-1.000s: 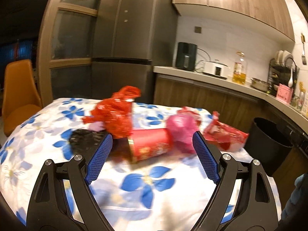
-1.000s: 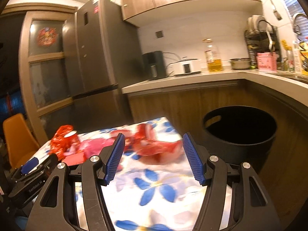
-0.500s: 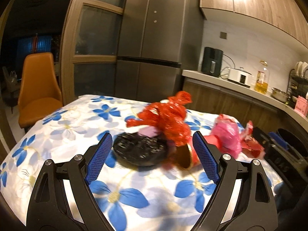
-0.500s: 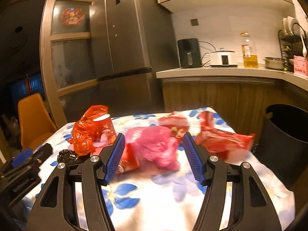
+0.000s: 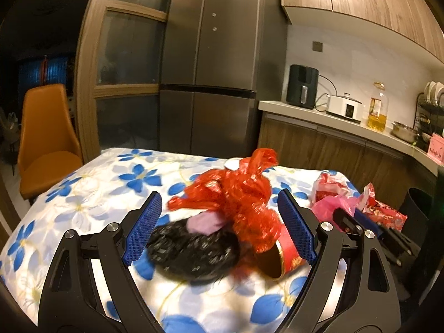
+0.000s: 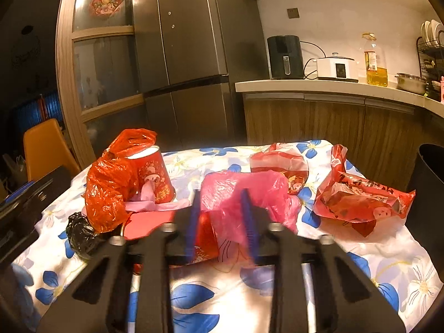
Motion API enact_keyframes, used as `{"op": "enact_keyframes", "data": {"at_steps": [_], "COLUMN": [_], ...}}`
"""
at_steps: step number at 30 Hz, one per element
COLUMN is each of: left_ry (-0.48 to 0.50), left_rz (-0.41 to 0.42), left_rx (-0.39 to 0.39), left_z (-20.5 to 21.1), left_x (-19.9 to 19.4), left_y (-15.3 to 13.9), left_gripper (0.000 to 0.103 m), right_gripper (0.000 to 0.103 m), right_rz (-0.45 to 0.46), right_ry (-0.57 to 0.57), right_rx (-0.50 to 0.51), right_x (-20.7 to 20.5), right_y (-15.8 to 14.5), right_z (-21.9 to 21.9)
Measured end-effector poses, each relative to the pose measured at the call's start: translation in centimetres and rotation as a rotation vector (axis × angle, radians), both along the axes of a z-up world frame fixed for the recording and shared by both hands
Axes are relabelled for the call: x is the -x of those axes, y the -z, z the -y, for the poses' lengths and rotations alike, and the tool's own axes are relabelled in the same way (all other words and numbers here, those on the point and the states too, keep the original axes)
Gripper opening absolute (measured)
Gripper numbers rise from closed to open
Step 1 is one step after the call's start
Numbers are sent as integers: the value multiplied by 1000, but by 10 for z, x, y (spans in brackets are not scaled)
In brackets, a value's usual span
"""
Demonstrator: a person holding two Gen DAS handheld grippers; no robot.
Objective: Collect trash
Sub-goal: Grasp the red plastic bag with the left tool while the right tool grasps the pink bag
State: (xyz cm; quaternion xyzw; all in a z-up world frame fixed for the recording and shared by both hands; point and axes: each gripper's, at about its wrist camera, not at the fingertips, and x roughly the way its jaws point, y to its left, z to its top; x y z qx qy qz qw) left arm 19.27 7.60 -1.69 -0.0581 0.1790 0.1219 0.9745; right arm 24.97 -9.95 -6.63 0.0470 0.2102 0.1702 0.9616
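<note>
Floral tablecloth [image 6: 374, 252]: pink bag [image 6: 244, 191] between closing right hand-held gripper [image 6: 222, 224] fingers.

No legible text on the wrappers, cup or appliances.

The right tool's [image 6: 222, 222] fingers are motion-blurred; the black bin [image 6: 428, 194] is cut off at the frame edge.

Beyond my bench stand a grey fridge [image 6: 191, 55], an orange chair [image 5: 47, 138], and an oil bottle [image 6: 376, 61] on the counter [image 6: 319, 86].
</note>
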Motion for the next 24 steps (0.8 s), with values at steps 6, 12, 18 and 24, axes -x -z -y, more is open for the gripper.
{"op": "enact_keyframes", "data": {"at_steps": [6,12,18,24], "left_ry": [3,3,36,43], "left_rz": [-51,-133,-168,-141], "left_rx": [-16,10,32,59], "left_z": [1,-6,-9,-8], "left_x": [-33,-52,-53,-38], "left_y": [4,15,21,15], "left_gripper": [78,51,16,3], "right_gripper": [10,10,9,9], "right_rz": [24,50,66,85], "right_ry": [14,25,29,40], "right_rx": [-21,-45,-64,-78], "right_x": [5,16,28,42], "right_y": [-5,-14,-22,-29], "right_z": [12,25,33,41]}}
